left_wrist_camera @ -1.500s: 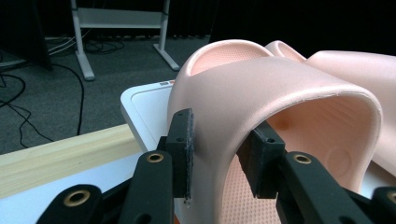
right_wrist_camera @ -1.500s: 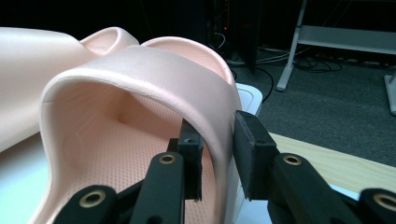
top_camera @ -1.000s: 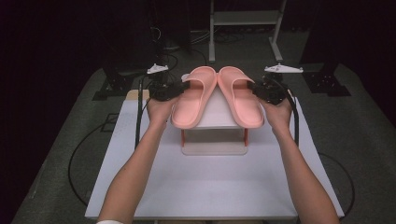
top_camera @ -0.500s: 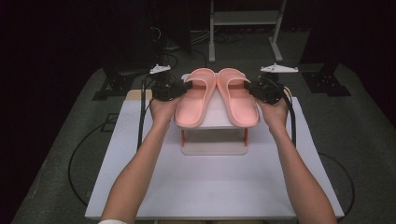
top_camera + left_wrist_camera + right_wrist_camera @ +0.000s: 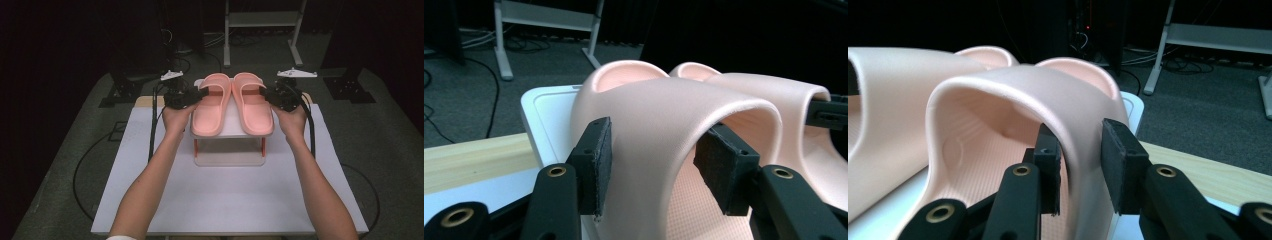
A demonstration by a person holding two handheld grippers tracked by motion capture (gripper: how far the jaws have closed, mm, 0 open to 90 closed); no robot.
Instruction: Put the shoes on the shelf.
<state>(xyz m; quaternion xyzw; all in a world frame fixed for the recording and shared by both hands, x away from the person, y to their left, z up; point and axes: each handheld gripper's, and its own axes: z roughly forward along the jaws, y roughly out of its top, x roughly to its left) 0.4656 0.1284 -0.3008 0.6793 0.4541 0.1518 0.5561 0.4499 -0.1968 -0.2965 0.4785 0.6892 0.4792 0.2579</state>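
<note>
White table; metal rack behind; floor cables.

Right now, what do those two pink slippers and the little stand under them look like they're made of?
The left slipper and right slipper look like soft moulded foam or rubber: matte pink, seamless straps, fine ribbed texture on the footbed. The stand has a smooth white top, probably plastic or painted board, on orange-red legs; which exactly is unclear.

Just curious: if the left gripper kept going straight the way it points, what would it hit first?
Most likely the strap of the left slipper; the left gripper already straddles its edge, jaws apart.
</note>
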